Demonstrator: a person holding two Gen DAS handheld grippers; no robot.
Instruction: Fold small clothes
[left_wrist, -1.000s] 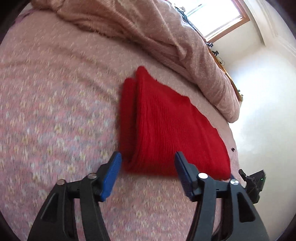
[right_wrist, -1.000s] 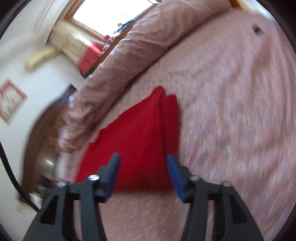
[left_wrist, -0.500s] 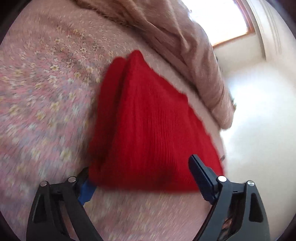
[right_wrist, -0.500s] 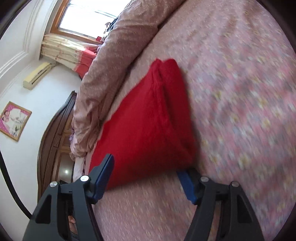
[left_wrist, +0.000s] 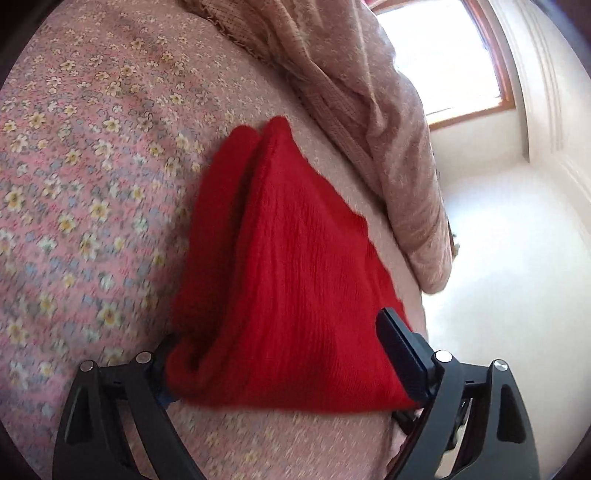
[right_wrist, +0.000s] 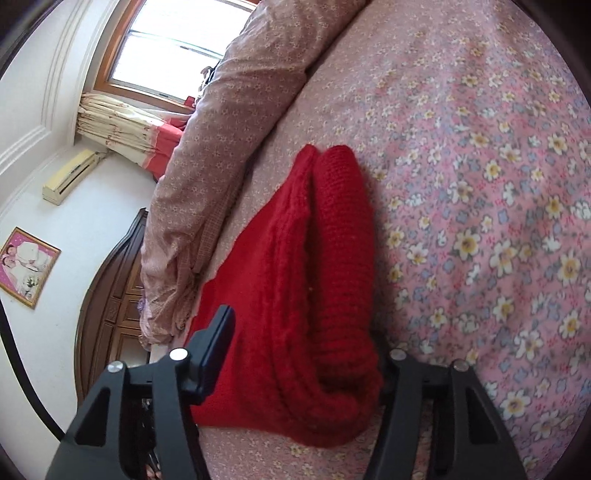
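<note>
Red knit garment (left_wrist: 295, 280) bunched between spread left gripper (left_wrist: 291, 358) fingers and closing right gripper (right_wrist: 303, 354) fingers, unpinched, on floral bedsheet (right_wrist: 480, 184).

One red knit (right_wrist: 295, 295), one floral bed (right_wrist: 480, 184), one blanket (right_wrist: 221, 147), one window (right_wrist: 177, 44), one framed picture (right_wrist: 27, 271), two tongs (left_wrist: 291, 373) (right_wrist: 306, 365).
</note>
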